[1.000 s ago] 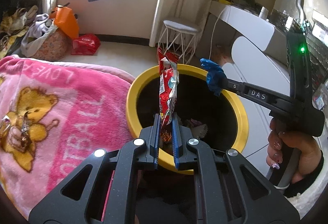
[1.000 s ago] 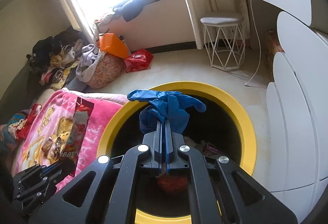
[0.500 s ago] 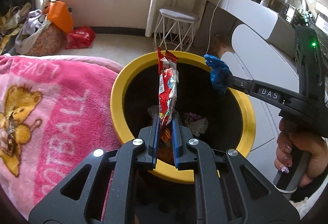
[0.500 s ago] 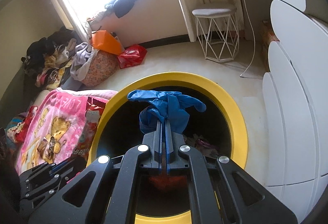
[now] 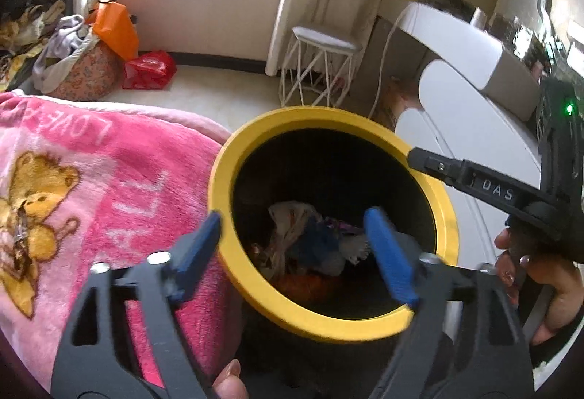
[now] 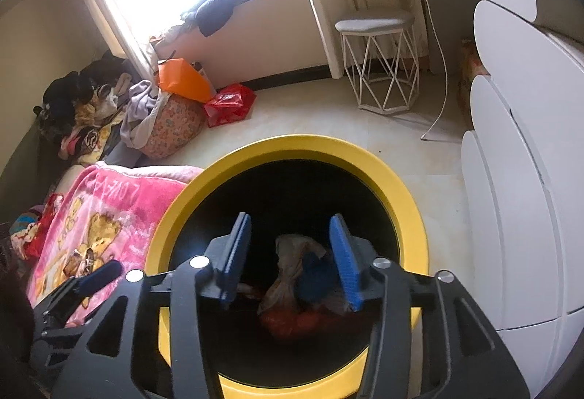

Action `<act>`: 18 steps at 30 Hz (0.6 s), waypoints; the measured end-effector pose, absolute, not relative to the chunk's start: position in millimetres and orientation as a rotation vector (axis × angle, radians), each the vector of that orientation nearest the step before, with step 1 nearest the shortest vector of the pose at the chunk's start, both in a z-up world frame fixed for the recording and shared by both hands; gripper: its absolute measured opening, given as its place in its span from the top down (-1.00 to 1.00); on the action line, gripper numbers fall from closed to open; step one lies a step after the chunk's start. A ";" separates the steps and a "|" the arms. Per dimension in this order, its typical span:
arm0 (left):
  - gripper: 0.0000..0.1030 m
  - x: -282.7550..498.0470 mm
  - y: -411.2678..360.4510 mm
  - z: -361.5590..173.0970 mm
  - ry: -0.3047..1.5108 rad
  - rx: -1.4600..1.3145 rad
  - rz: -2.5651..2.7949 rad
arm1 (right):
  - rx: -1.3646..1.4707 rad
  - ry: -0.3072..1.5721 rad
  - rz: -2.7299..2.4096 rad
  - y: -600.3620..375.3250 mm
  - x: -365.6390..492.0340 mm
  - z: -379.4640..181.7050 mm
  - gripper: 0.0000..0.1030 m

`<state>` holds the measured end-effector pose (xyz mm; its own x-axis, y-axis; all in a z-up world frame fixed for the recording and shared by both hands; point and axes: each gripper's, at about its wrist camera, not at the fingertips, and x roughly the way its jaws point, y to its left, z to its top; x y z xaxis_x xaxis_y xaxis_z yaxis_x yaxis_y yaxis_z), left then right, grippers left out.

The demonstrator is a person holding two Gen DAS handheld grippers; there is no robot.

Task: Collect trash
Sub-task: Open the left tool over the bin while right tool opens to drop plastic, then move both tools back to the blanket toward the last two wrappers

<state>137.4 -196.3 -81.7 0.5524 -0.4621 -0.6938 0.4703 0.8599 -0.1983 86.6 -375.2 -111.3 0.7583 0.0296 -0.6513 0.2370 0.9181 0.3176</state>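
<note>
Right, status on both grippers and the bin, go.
Left gripper and right gripper: jaws just opened, nothing between them. Blue glove lying in the bin with other trash. Nothing in the way.

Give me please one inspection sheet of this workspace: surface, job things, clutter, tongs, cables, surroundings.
Surface: pale floor; pink blanket beside the bin.
Job's things: yellow-rimmed bin holds a blue glove and other trash.
Clutter: clothes pile, orange bag, red bag.
Tongs: left tongs and right tongs just opened, nothing between them, above the bin.
Cables: white cable hanging to the floor.
Surroundings: wire stool, white cabinet, bright window.
</note>
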 end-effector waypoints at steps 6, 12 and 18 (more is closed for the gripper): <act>-0.79 132.0 -175.4 -69.7 0.786 -0.027 -0.508 | 0.374 0.686 -0.117 -364.9 83.8 -100.3 -0.07; -0.79 126.4 -153.9 -57.7 0.747 -0.055 -0.456 | 0.332 0.675 -0.098 -346.2 81.3 -89.3 -0.16; -0.79 123.0 -129.3 -48.7 0.722 -0.092 -0.405 | 0.300 0.661 -0.070 -327.2 80.8 -77.7 -0.24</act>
<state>123.0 -129.3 -48.7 0.6768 -0.3909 -0.6238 0.3282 0.9187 -0.2196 80.8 -327.2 -77.7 0.7888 0.0309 -0.6139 0.1587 0.9546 0.2520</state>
